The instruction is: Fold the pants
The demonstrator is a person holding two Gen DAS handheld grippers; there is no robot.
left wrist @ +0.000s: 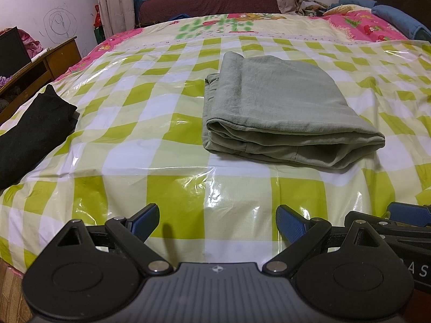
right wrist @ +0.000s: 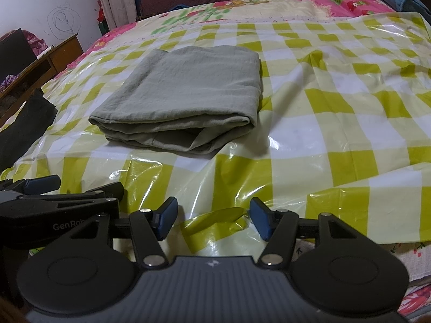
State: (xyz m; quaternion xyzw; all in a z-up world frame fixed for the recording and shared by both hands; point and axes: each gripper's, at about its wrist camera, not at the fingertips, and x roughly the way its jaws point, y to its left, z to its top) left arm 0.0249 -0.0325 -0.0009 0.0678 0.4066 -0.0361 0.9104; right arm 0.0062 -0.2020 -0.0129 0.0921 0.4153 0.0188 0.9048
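The grey-green pants (left wrist: 280,107) are seen already folded into a thick rectangular bundle, lying on the checked plastic sheet (left wrist: 167,145) over the bed, right of centre in the left wrist view and left of centre in the right wrist view. Their long axis runs away from the cameras, the layered edge turned toward both grippers. The left gripper (left wrist: 216,224) and right gripper (right wrist: 212,219) are held apart from the bundle, fingers spread and empty. Neither is clearly nearer. A black garment (left wrist: 29,132) is seen at the left edge.
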